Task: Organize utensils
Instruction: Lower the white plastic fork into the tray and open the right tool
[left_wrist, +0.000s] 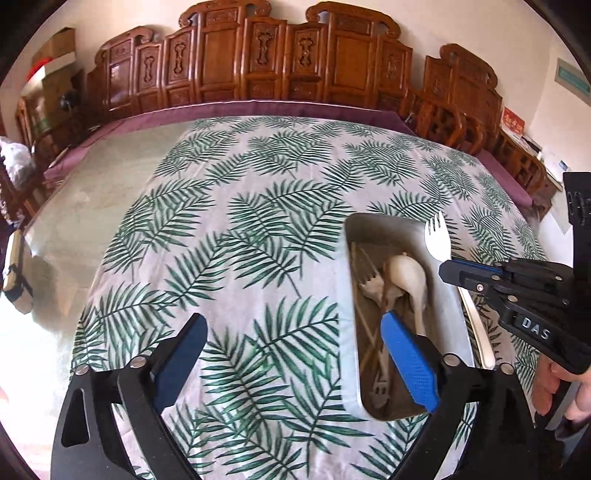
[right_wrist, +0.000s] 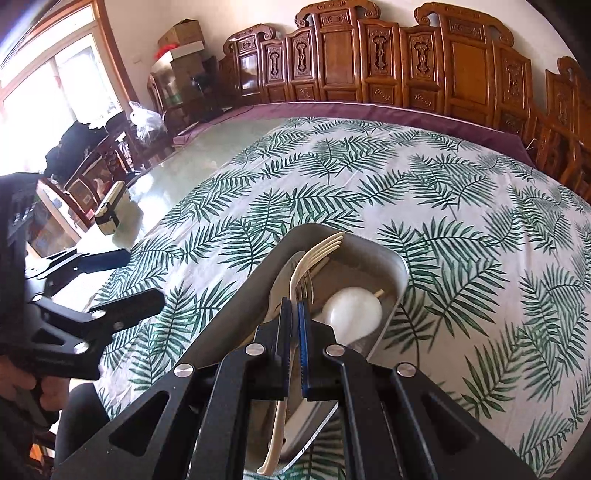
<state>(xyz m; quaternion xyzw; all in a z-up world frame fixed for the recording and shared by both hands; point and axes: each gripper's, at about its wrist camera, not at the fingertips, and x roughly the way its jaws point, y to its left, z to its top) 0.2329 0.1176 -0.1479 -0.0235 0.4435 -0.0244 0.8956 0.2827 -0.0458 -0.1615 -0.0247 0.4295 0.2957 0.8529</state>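
Note:
A metal tray (left_wrist: 349, 266) lies on the leaf-print cloth and holds a white spoon (left_wrist: 410, 273), a pale fork (left_wrist: 369, 288) and several thin sticks. My left gripper (left_wrist: 293, 321) stands open just left of the tray with nothing between its fingers; its right finger (left_wrist: 406, 362) hangs over the tray's near end. My right gripper (right_wrist: 293, 302) is shut on a cream fork (right_wrist: 317, 247), held above the tray (right_wrist: 400, 266), tines pointing away. Below it lie the white spoon (right_wrist: 352, 314) and a metal knife (right_wrist: 279, 284). The left wrist view shows that fork (left_wrist: 436, 236) over the tray's right rim.
The leaf-print tablecloth (left_wrist: 240, 221) covers most of the table, with bare glass top (left_wrist: 92, 192) to its left. A small cream box with a black strap (right_wrist: 110, 212) sits on the glass. Carved wooden chairs (left_wrist: 258, 55) line the far edge. A person's hand (left_wrist: 554, 384) grips the right tool.

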